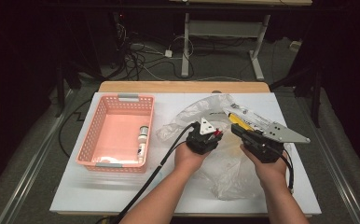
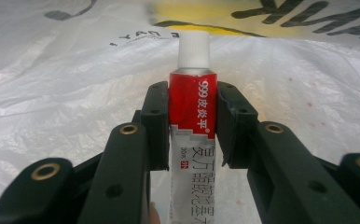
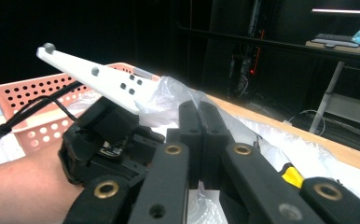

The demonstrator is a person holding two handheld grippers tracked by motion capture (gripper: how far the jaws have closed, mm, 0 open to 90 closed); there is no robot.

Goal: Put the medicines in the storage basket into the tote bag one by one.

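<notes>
A red and white tube (image 2: 193, 140) with a white screw cap stands between the jaws of my left gripper (image 2: 192, 100), which is shut on its red upper part. In the high view that gripper (image 1: 217, 134) sits over the crumpled clear plastic bag (image 1: 225, 175) at the table's middle, the tube's red end (image 1: 219, 133) just showing. My right gripper (image 1: 237, 129) is to its right at the bag's upper edge. Its jaws (image 3: 199, 109) are pressed together with bag film (image 3: 166, 95) bunched around them.
A pink perforated basket (image 1: 93, 125) stands at the left with two small white bottles (image 1: 142, 136) against its right wall. Printed yellow packaging (image 1: 241, 122) lies in the bag. The white tabletop (image 1: 99, 186) ends close in front; cables and desk legs stand beyond it.
</notes>
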